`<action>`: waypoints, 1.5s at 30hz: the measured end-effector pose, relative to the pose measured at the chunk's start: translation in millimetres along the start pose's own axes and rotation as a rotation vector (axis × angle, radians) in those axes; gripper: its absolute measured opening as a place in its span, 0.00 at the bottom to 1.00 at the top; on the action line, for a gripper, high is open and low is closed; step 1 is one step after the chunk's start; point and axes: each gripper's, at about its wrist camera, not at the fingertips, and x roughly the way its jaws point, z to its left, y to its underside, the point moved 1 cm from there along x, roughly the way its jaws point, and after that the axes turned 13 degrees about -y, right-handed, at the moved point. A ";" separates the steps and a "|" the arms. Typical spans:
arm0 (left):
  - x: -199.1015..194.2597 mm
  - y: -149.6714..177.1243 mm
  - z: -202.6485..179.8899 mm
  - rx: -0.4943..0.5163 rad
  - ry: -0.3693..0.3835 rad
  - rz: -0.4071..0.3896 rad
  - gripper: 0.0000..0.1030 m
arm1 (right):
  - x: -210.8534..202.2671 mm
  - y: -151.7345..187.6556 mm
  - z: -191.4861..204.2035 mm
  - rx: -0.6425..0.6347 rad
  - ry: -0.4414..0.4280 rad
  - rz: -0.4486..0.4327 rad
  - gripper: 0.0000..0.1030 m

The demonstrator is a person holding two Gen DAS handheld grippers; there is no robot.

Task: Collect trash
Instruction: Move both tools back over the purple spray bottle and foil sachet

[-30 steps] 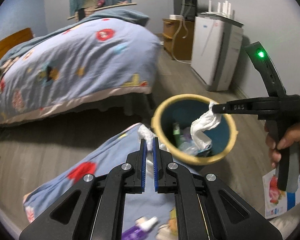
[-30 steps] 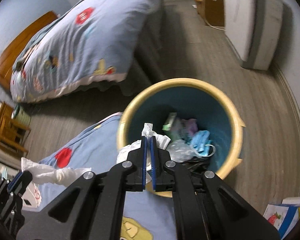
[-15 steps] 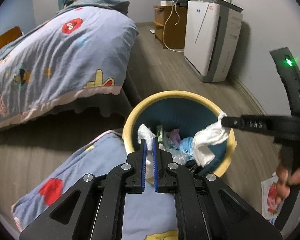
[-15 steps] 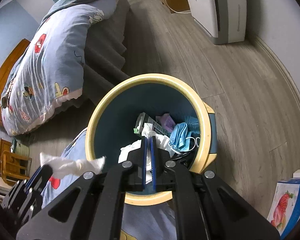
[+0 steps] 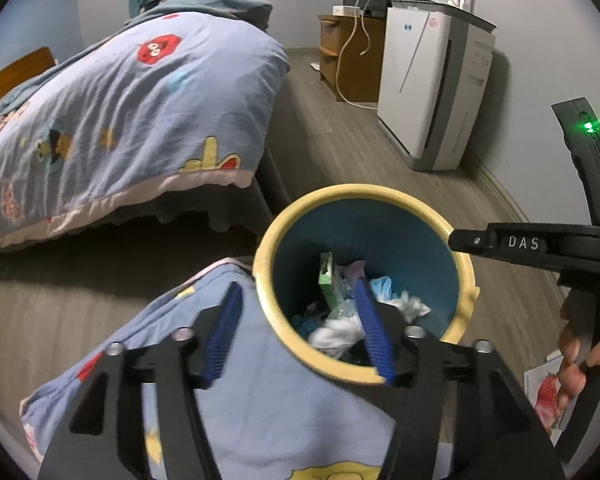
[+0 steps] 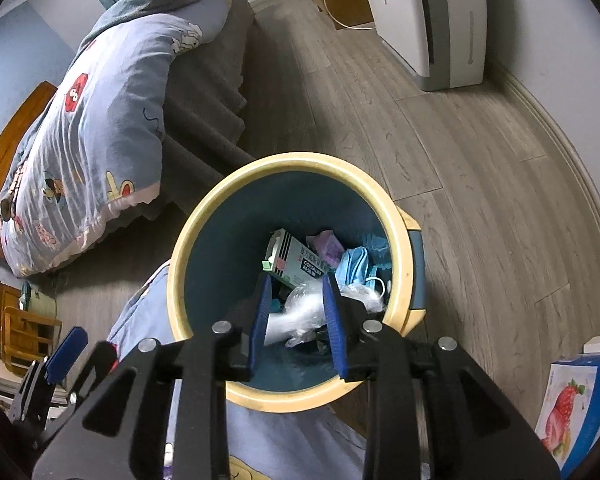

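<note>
A round bin with a yellow rim (image 5: pixel 466 276) (image 6: pixel 396 216) and blue inside stands on the floor. It holds white tissues (image 5: pixel 336 330), a green-white box (image 6: pixel 296 260), a blue mask (image 6: pixel 356 264) and clear plastic (image 6: pixel 304 308). My left gripper (image 5: pixel 300 300) is open and empty over the bin's near-left rim. My right gripper (image 6: pixel 294 288) is open and empty above the bin's inside; it also shows in the left wrist view (image 5: pixel 512 242) at the bin's right rim.
A bed with a blue cartoon quilt (image 5: pixel 120 100) lies behind on the left. A blue quilt corner (image 5: pixel 260 400) lies under me beside the bin. A white air purifier (image 5: pixel 432 92) and a wooden cabinet (image 5: pixel 352 64) stand by the wall. A strawberry box (image 6: pixel 572 400) lies at right.
Both grippers have opened and let go of their white tissues, which now lie in the bin. Both have come closer over the bin.
</note>
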 end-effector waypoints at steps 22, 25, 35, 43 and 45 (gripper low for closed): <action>-82.6 83.1 127.6 -0.117 -0.122 0.033 0.81 | -31.2 28.6 93.3 -0.231 0.026 -0.009 0.94; -96.0 103.8 149.9 -0.146 -0.142 0.040 0.81 | -31.5 44.9 111.7 -0.258 -0.003 0.016 0.94; -107.5 171.7 185.1 -0.204 -0.154 0.093 0.81 | -25.0 107.1 153.1 -0.258 -0.050 0.091 0.94; -68.0 224.2 156.6 -0.177 -0.096 0.271 0.81 | -1.6 138.1 156.2 -0.236 -0.016 0.148 0.94; -60.3 231.2 144.2 -0.126 -0.101 0.290 0.81 | -0.2 138.8 159.8 -0.247 -0.013 0.144 0.94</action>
